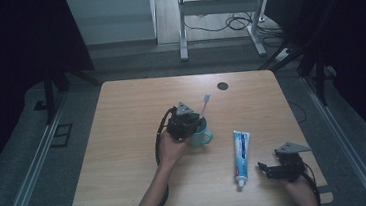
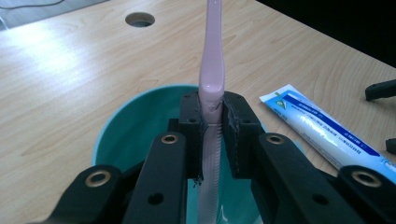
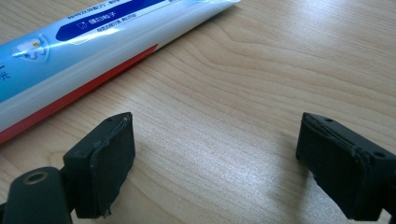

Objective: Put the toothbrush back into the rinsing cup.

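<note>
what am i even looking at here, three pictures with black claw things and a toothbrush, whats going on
A person sits at a wooden table and holds a hand tool with two black jaws in each hand. The high view looks down from above the person's side. The other two pictures come from small cameras riding on each tool, looking along its jaws.

The left gripper is shut on a pink toothbrush, holding it upright over a teal cup; the lower end of the brush reaches down into the cup. The right gripper rests near the table's near edge with its jaws wide open and nothing between them.

A tube of toothpaste, white and blue, lies flat on the table between the cup and the right gripper. A small round hole sits near the far edge.
</note>
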The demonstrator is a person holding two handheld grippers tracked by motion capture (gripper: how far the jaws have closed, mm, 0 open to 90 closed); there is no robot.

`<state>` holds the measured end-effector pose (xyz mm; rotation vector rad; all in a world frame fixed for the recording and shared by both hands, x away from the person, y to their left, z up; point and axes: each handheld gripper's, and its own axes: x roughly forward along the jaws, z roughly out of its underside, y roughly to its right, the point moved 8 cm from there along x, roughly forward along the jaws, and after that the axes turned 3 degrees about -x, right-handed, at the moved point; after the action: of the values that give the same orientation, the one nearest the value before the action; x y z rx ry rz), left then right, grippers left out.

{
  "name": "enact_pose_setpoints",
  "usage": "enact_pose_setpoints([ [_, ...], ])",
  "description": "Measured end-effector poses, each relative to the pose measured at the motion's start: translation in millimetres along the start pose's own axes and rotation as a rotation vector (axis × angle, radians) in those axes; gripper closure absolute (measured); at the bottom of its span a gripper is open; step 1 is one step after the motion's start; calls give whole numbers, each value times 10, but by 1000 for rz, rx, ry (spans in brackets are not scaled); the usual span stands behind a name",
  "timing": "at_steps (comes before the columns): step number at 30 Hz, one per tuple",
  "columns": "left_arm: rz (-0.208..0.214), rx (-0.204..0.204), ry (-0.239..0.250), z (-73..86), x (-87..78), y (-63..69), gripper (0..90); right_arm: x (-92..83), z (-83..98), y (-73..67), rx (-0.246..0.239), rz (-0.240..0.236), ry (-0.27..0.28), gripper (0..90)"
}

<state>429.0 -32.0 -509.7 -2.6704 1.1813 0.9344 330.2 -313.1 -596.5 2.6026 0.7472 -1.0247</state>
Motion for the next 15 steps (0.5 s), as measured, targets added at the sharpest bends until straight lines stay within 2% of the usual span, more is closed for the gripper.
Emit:
enact_pose_setpoints([
  [10, 12, -9, -31, 119, 75, 0, 784, -1, 0, -2, 1, -1, 0, 118],
  [15, 21, -32, -28, 177, 78, -23, 780, -1, 0, 0, 0, 0, 0, 118],
])
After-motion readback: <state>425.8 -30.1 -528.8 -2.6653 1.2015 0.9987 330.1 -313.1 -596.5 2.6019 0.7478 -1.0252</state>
